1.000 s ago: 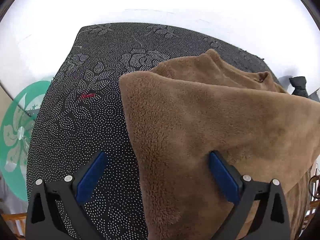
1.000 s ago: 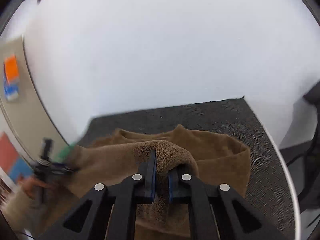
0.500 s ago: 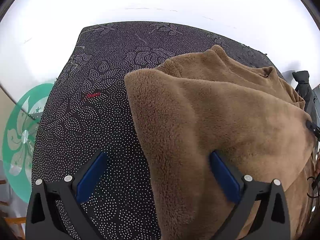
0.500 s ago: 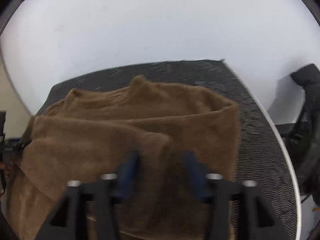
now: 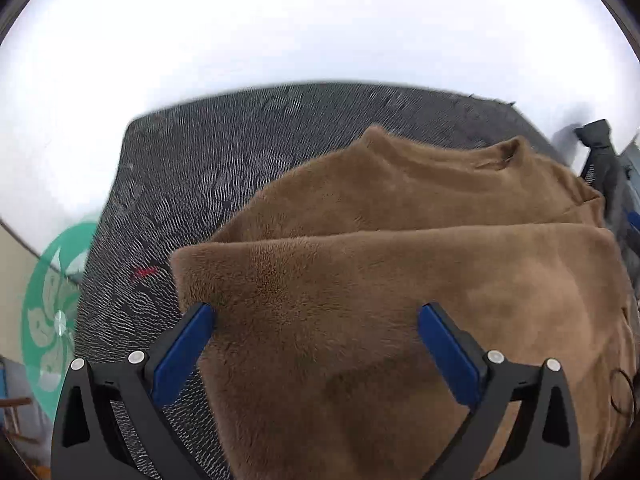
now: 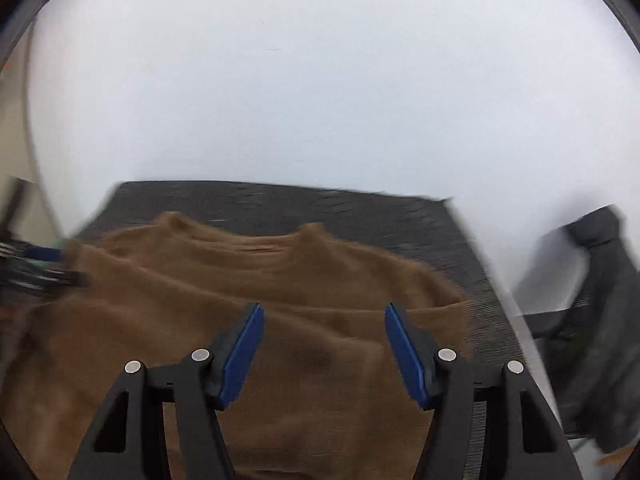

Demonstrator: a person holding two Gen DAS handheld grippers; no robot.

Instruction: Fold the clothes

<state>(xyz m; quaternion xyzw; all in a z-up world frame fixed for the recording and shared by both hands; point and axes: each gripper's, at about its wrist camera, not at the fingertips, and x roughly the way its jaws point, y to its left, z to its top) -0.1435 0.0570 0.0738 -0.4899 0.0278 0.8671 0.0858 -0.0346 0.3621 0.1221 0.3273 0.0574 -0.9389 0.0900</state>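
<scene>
- Worktop (image 5: 180, 184): dark dotted cloth cover; carries the garment.
- Brown fleece sweater (image 5: 400, 280): lying on the worktop, lower part now doubled up over the body, neckline at far edge; 1 fold judged done.
- Right gripper (image 6: 324, 344): 1 second ago pinched the fleece; fingers now spread, nothing held.
- Left gripper (image 5: 316, 344): fingers wide apart over the fold's left corner, holding nothing.

A dark table cover (image 5: 192, 184) with a pattern of small white dots carried everything. On it lay a brown fleece garment (image 5: 400, 280), folded once, reaching toward the right edge; its front part hung over the near edge. The far left corner stayed bare.
</scene>
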